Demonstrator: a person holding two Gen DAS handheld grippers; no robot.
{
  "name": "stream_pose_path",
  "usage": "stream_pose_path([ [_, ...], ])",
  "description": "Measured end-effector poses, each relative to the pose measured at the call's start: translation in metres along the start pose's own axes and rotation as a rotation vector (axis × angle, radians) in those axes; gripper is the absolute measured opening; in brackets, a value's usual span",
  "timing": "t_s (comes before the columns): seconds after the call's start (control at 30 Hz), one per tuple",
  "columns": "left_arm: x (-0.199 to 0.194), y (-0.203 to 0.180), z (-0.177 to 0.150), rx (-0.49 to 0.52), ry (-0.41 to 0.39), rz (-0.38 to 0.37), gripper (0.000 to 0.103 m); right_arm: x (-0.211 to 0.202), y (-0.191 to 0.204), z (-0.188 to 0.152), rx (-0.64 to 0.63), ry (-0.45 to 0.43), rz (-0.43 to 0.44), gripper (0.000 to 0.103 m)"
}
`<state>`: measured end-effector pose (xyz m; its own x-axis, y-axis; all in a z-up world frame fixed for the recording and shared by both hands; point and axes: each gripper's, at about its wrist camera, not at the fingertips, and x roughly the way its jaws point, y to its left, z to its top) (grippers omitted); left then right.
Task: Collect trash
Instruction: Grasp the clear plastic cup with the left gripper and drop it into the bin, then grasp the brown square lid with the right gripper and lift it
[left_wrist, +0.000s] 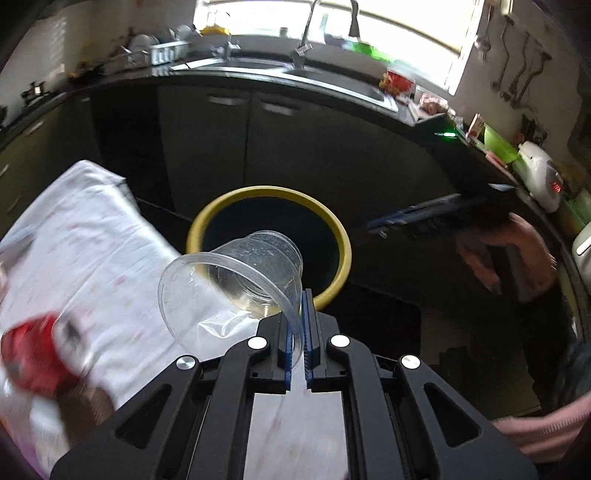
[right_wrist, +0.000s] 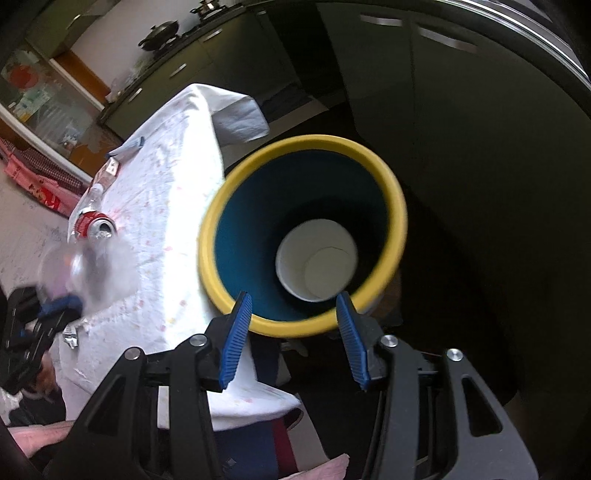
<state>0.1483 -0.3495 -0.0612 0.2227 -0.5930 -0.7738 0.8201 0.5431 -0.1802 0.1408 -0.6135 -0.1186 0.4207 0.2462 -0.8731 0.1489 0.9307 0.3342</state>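
Note:
My left gripper (left_wrist: 298, 306) is shut on the rim of a clear plastic cup (left_wrist: 236, 280), held tilted over the near edge of a yellow-rimmed bin (left_wrist: 207, 218). The same cup shows blurred at the left of the right wrist view (right_wrist: 88, 269), with the left gripper (right_wrist: 55, 306) below it. My right gripper (right_wrist: 293, 306) is open and empty just above the bin's near rim (right_wrist: 295, 326). The bin has a teal inside, and a white paper cup (right_wrist: 317, 258) lies at its bottom. A red soda can (right_wrist: 92, 223) lies on the white-clothed table (right_wrist: 166, 206); it shows blurred in the left wrist view (left_wrist: 40, 350).
A clear plastic bottle (right_wrist: 94, 194), a small card (right_wrist: 110, 168) and a bluish scrap (right_wrist: 127, 146) lie further along the table. Dark kitchen cabinets (left_wrist: 236, 133) and a sink counter (left_wrist: 295, 70) stand behind the bin. The right hand and its gripper (left_wrist: 417, 216) are out to the right.

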Motion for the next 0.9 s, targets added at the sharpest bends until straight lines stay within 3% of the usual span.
stream_pose_path([
  [0.27, 0.100, -0.002, 0.047, 0.006, 0.125, 0.010, 0.006, -0.006, -0.043, -0.011, 0.063, -0.011, 0.003, 0.049],
  [0.33, 0.117, 0.002, 0.053, -0.006, 0.139, 0.015, 0.014, -0.006, -0.050, -0.013, 0.075, -0.012, 0.006, 0.050],
  [0.4, 0.124, 0.003, 0.057, -0.019, 0.145, 0.020, 0.040, -0.005, -0.054, -0.013, 0.083, -0.011, 0.009, 0.051],
  [0.47, 0.124, 0.002, 0.057, -0.026, 0.134, 0.027, 0.042, -0.005, -0.057, -0.015, 0.085, -0.012, 0.011, 0.051],
  [0.63, 0.085, -0.004, 0.052, -0.044, 0.059, 0.036, 0.049, -0.005, -0.052, -0.018, 0.070, -0.015, 0.022, 0.052],
  [0.7, 0.058, -0.007, 0.043, -0.053, 0.010, 0.049, 0.060, -0.003, -0.045, -0.019, 0.057, -0.013, 0.028, 0.053],
  [0.9, -0.023, -0.006, -0.001, -0.092, -0.117, 0.093, 0.077, 0.004, -0.007, -0.017, -0.018, 0.000, 0.040, 0.054],
])
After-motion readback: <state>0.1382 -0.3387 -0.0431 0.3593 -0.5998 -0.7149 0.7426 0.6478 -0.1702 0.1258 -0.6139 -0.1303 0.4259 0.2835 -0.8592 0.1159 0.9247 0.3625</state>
